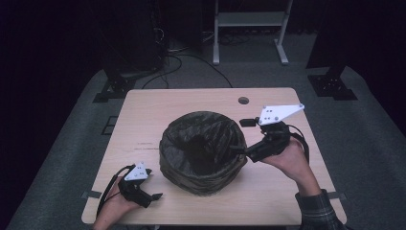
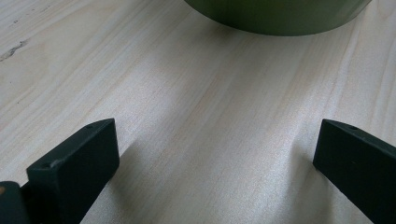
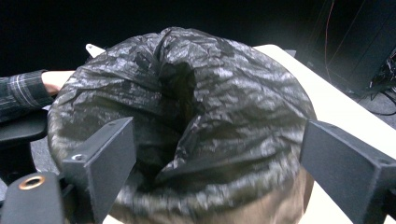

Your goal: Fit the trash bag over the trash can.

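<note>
The bin (image 1: 203,152) stands upright near the middle of the table (image 1: 201,98), a little toward the person's side, with bare wood all round it: a wide strip behind it up to the far edge, a broad patch to its left, and a narrower one to its right. A black bag (image 1: 207,134) lines it, crinkled and shiny, folded out over the rim and sagging into the mouth in loose creases; below the fold the olive-green wall (image 2: 275,16) shows. The bin is round, its mouth faces straight up and its axis runs vertically.

The right gripper (image 1: 238,151) hangs at the bin's right rim, pointing left at it. In the right gripper view its jaws stand wide apart with the bag-covered rim (image 3: 187,121) between and beyond them; whether they touch the bag I cannot tell.

The left gripper (image 1: 155,196) lies low near the table's front-left edge, just beside the bin's base, jaws spread with only bare wood between them.

A small round hole (image 1: 243,100) sits near the far edge.
</note>
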{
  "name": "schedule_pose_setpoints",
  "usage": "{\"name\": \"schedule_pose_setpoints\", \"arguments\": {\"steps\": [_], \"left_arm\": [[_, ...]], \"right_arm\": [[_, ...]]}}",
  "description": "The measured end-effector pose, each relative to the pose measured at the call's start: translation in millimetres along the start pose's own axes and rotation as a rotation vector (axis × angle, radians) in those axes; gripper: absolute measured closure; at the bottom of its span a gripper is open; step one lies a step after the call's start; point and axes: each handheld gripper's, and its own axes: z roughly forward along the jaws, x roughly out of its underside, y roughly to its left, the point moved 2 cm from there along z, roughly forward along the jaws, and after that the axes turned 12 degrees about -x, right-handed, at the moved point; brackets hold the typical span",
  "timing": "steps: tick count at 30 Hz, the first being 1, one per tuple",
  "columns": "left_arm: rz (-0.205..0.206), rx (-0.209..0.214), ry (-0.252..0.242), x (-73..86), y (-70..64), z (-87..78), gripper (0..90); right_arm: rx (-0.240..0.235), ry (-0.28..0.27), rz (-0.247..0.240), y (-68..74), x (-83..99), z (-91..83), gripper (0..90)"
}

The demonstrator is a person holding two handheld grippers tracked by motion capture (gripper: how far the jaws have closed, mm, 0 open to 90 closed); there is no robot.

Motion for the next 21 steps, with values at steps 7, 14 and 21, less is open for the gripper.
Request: {"name": "schedule_pose_setpoints", "arguments": {"steps": [7, 14, 21], "left_arm": [[-0.001, -0.001, -0.001, -0.1, -0.2, 0.2, 0.0], [-0.001, -0.001, -0.001, -0.1, -0.2, 0.3, 0.0], [-0.001, -0.001, -0.001, -0.1, -0.2, 0.3, 0.0]], "right_arm": [[-0.002, 0.061, -0.02, -1.9, -14.6, 23.6, 9.9], [-0.012, 0.113, -0.02, -5.7, -25.9, 51.3, 9.9], [-0.027, 0.179, -0.03, -5.7, -38.0, 78.6, 9.9]]}}
